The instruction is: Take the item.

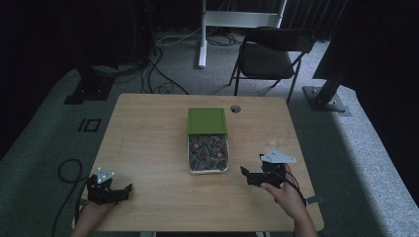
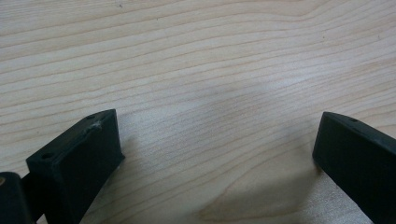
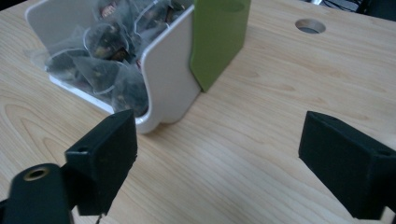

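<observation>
White box (image 1: 208, 154) of pyramid tea bags (image 1: 207, 149) at centre of wooden table (image 1: 148, 148); green lid (image 1: 207, 120) slid back off its far half, contents exposed. Tea bags (image 3: 100, 60) translucent w/ dark leaf inside; some carry small reddish tags. Cable hole (image 1: 235, 108) in tabletop just right of the lid's far corner. Right gripper (image 1: 253, 177), held in right hand (image 1: 286, 193), lies near the box's near-right corner, not touching; jaws wide apart, nothing between them. Right gripper view: box corner (image 3: 163, 79) and lid edge (image 3: 217, 39) just beyond the left jaw. Left gripper (image 1: 116, 193), well left of the box at table's near edge, jaws spread over bare wood (image 2: 210, 93). Folding chair (image 1: 269, 54) beyond table on grey carpet
</observation>
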`<action>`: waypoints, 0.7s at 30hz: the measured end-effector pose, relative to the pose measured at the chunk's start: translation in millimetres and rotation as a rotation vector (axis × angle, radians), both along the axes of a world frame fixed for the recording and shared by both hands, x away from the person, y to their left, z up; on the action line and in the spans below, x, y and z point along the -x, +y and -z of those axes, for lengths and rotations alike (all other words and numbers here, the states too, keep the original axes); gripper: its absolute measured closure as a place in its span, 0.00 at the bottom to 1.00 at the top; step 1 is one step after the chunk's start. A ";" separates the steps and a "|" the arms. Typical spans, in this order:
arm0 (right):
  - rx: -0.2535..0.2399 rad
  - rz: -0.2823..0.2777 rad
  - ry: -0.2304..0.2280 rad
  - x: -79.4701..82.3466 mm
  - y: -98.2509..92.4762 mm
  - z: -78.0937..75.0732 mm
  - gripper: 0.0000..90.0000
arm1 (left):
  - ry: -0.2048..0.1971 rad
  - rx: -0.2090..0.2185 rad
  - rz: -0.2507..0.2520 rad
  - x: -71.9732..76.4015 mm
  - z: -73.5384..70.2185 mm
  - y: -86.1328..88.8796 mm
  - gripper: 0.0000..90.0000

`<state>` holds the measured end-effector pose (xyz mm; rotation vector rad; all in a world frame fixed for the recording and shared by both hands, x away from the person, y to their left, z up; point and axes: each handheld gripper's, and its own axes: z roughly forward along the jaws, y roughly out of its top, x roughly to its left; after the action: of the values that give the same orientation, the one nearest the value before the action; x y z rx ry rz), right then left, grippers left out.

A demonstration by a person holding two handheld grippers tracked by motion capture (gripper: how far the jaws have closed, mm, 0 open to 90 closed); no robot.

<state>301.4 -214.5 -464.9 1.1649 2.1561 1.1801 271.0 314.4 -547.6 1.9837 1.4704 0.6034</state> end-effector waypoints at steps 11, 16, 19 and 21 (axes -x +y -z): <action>-0.001 -0.041 -0.018 -9.4 22.9 -9.4 0.15 | 0.001 0.000 0.000 0.0 -0.1 0.0 0.02; -0.003 -0.071 -0.025 -14.9 35.3 -13.2 0.16 | 0.001 0.000 0.000 0.0 -0.1 0.0 0.02; 0.000 -0.088 -0.030 -18.0 43.5 -15.5 0.16 | 0.001 0.000 0.000 0.0 -0.1 0.0 0.02; -0.003 -0.098 -0.030 -19.1 47.5 -16.6 0.16 | 0.001 0.000 0.000 0.0 -0.1 0.0 0.02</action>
<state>320.5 -167.0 -448.3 1.0466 2.2111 1.2347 271.0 314.4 -547.5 1.9849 1.4712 0.6025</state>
